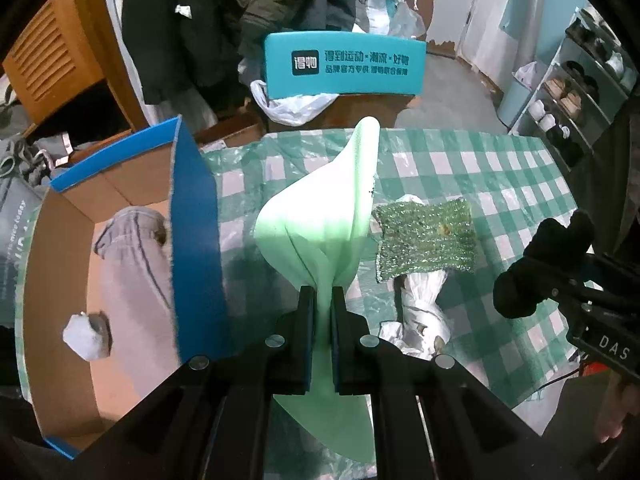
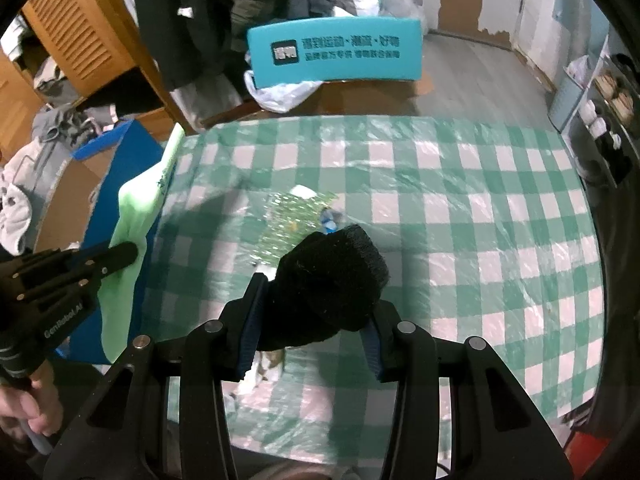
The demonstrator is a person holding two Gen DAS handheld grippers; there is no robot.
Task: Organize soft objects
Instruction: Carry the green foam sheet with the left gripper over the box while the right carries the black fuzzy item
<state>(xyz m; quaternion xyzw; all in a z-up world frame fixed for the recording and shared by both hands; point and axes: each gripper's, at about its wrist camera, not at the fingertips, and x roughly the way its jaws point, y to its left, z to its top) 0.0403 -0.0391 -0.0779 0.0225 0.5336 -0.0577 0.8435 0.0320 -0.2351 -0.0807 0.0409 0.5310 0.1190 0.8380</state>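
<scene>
Left tool [image 1: 319, 300]: jaws clamped on pale green cloth [image 1: 320, 216], lifted off the desk [image 1: 500, 168], beside the blue-edged cardboard box [image 1: 192, 216]. Right tool [image 2: 312, 320]: jaws closed around a black soft item [image 2: 328, 276], above the checked desk. Box already holds grey garment [image 1: 132, 264]; sparkly green scourer [image 1: 426, 240] remains on desk. Step, judged: carrying both to box. Next: swing left over the wall, then release.
</scene>
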